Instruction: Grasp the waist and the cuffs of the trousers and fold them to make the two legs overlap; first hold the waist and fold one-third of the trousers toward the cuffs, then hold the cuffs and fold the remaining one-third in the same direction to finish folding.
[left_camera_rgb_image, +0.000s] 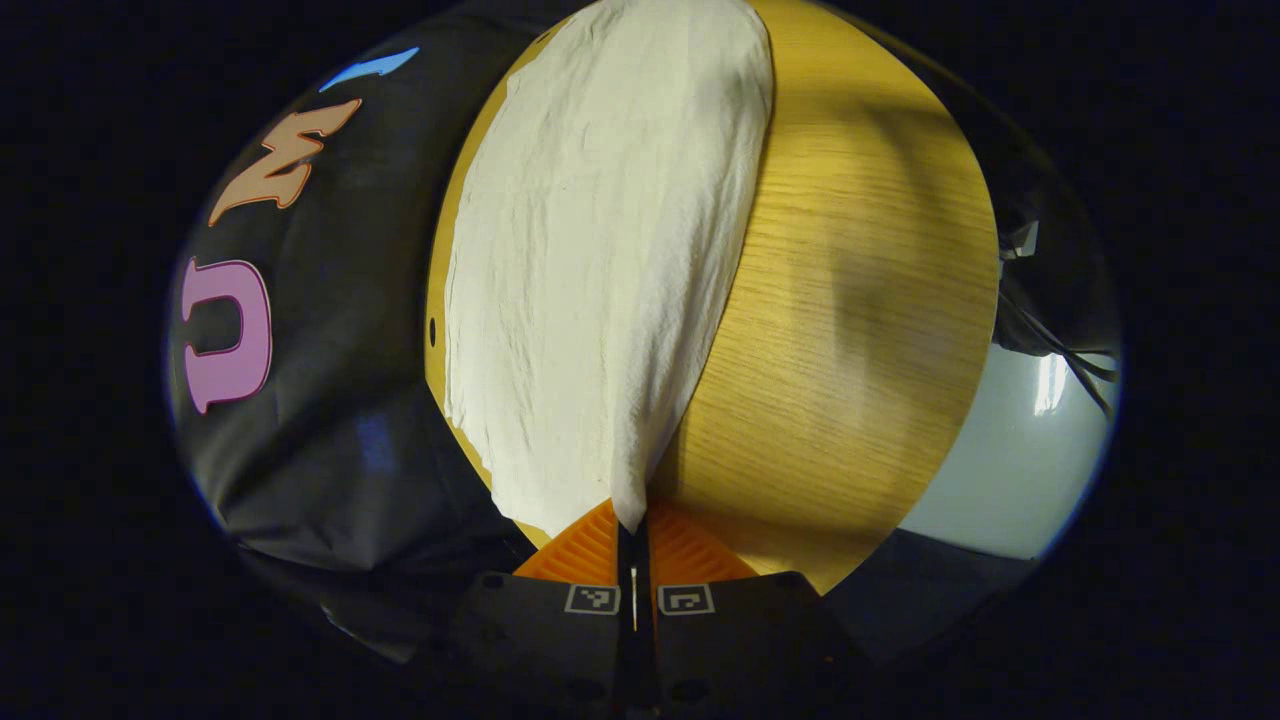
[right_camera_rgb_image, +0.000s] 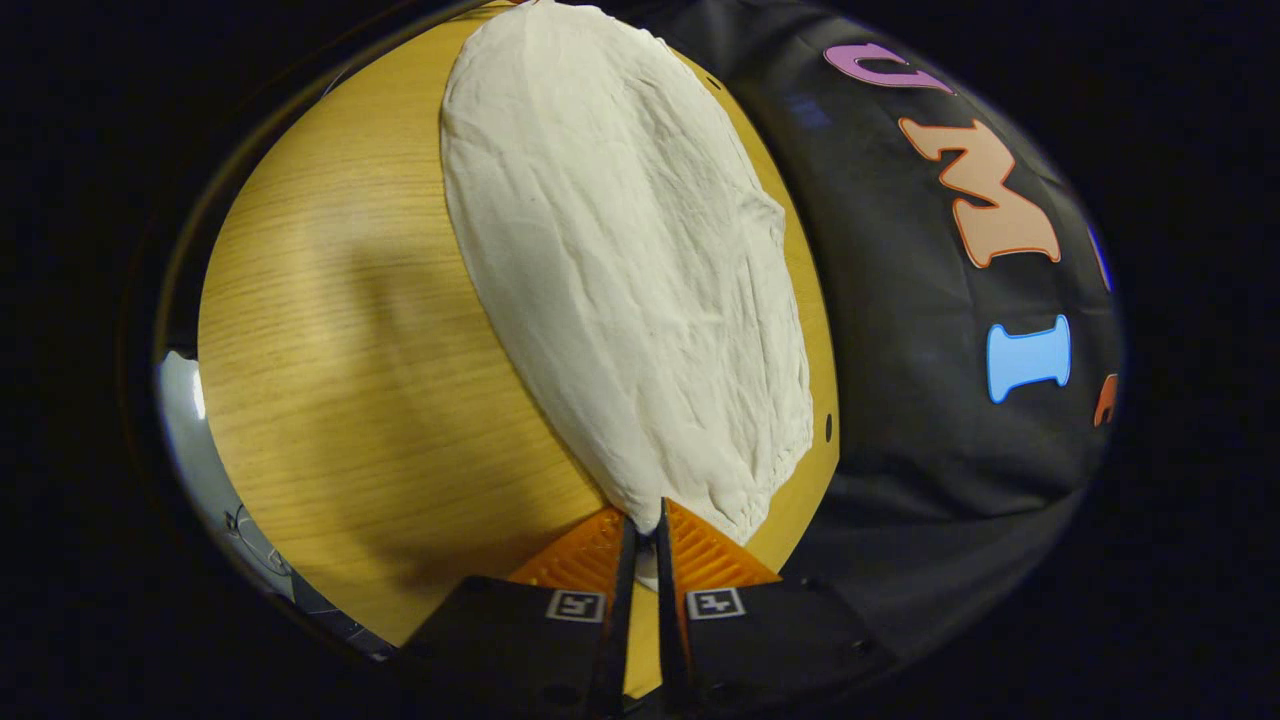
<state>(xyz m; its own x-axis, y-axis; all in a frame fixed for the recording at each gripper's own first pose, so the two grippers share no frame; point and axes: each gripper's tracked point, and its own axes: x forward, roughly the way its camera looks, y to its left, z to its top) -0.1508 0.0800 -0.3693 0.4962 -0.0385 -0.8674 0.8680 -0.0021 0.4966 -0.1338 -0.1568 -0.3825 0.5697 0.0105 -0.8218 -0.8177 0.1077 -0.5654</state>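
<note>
The white trousers (left_camera_rgb_image: 600, 270) lie spread on the wooden table (left_camera_rgb_image: 860, 300), along its edge near the booth wall. The left hand-held gripper (left_camera_rgb_image: 632, 525) is clamped on one corner of the trousers; the right hand-held gripper (right_camera_rgb_image: 642, 520) pinches another corner.

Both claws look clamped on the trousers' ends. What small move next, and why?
Probably lift both a little and carry the held edge across toward the far edge. The left claw and right claw each pinch a corner of the white trousers, which lie spread flat on the wooden table, apparently not yet folded.
</note>
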